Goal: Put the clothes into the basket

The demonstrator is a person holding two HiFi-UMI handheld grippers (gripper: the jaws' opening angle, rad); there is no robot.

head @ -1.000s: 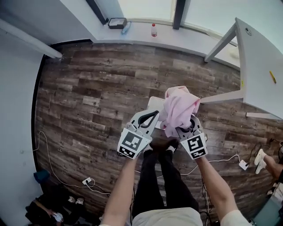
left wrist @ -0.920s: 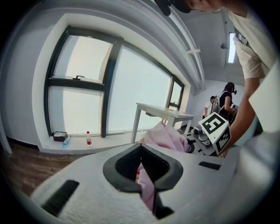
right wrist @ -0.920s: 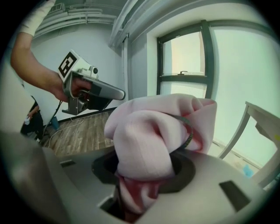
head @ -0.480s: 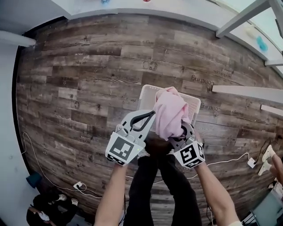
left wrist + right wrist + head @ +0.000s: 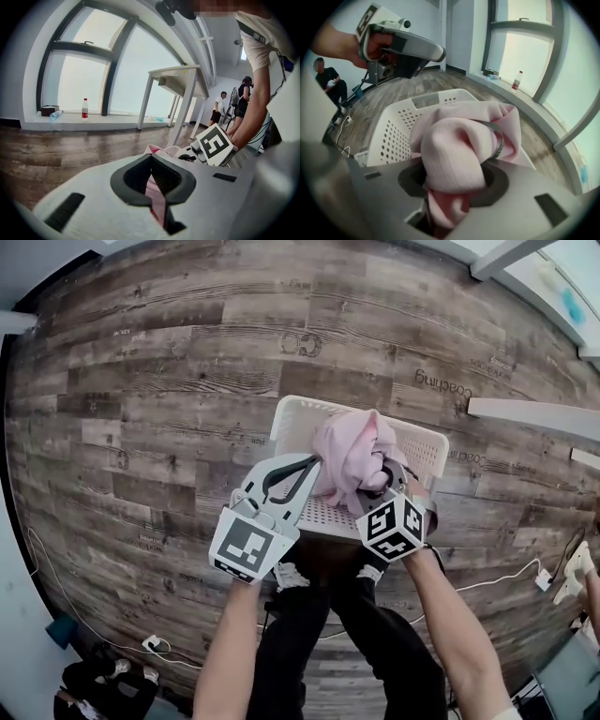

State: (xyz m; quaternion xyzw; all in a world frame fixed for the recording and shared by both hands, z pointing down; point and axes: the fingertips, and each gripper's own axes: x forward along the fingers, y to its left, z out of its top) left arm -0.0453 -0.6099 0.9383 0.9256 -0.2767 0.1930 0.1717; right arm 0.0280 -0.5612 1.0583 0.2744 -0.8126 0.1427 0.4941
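The right gripper (image 5: 389,486) clamps the pink garment (image 5: 349,451) directly above the white laundry basket (image 5: 300,407). The left gripper (image 5: 309,465) seems to pinch its edge.

Wood-plank floor (image 5: 169,381), white table (image 5: 180,75), bottle (image 5: 85,108) on window sill (image 5: 93,121), power strip (image 5: 153,644) on floor
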